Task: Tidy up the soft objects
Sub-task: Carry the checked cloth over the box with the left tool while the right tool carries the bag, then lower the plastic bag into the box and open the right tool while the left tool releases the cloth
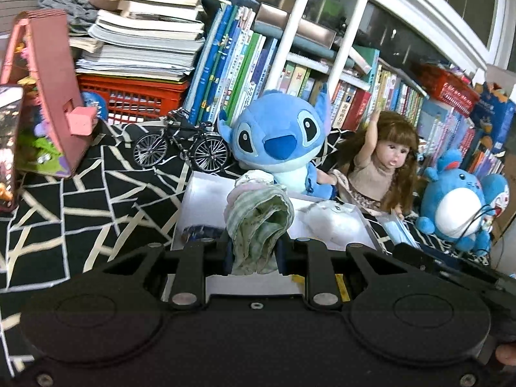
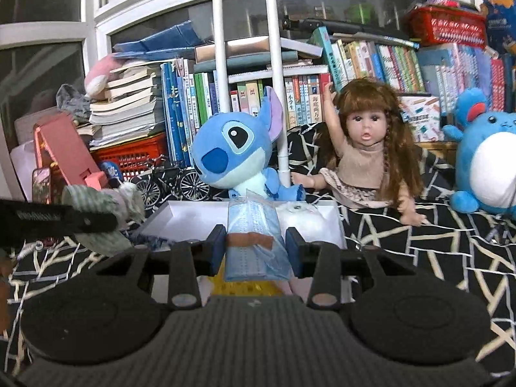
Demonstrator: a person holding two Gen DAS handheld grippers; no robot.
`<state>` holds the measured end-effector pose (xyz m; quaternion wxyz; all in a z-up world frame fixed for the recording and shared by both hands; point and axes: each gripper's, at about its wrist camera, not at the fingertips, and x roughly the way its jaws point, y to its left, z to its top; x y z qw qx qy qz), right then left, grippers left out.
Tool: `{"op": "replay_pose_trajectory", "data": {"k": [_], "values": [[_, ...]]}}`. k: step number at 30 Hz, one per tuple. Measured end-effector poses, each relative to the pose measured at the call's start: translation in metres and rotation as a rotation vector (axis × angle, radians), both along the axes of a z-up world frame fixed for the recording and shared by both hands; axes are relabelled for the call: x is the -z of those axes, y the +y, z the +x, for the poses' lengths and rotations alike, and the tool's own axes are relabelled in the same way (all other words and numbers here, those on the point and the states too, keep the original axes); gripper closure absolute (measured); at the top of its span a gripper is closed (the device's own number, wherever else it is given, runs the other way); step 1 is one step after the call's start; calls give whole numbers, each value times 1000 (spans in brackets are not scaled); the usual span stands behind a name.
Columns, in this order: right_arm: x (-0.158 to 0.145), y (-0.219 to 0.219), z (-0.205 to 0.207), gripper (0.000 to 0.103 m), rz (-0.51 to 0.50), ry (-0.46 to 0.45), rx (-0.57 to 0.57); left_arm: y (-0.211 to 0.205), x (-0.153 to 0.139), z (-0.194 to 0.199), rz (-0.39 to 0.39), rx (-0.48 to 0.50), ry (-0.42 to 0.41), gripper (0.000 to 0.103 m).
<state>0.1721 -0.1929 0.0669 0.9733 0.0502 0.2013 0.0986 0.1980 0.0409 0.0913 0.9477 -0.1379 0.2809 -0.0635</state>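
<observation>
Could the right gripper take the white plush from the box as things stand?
Probably not: the right gripper is shut on a pack of masks, so its jaws are full, though the white plush lies uncovered in the box.

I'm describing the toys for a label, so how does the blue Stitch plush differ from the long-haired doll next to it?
The Stitch plush is fuzzy blue fabric with big ears; the doll has smooth skin-toned limbs, long brown hair and a beige dress. The doll raises one arm high, while the plush's arms stay low. The plush sits right behind the white box; the doll sits off to its side. Both sit upright before the books.
</observation>
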Motion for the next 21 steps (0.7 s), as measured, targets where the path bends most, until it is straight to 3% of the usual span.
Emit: {"op": "replay_pose_trajectory", "data": {"k": [11,16,21], "values": [[13,0,63,58,30,122,27,-19,16,71,80,-35,57,80],[23,0,77,58,29,160,42,-28,27,85,131,-27,63,80],[32,1,84,58,26,185,50,-29,38,93,126,-34,101,80]]}}
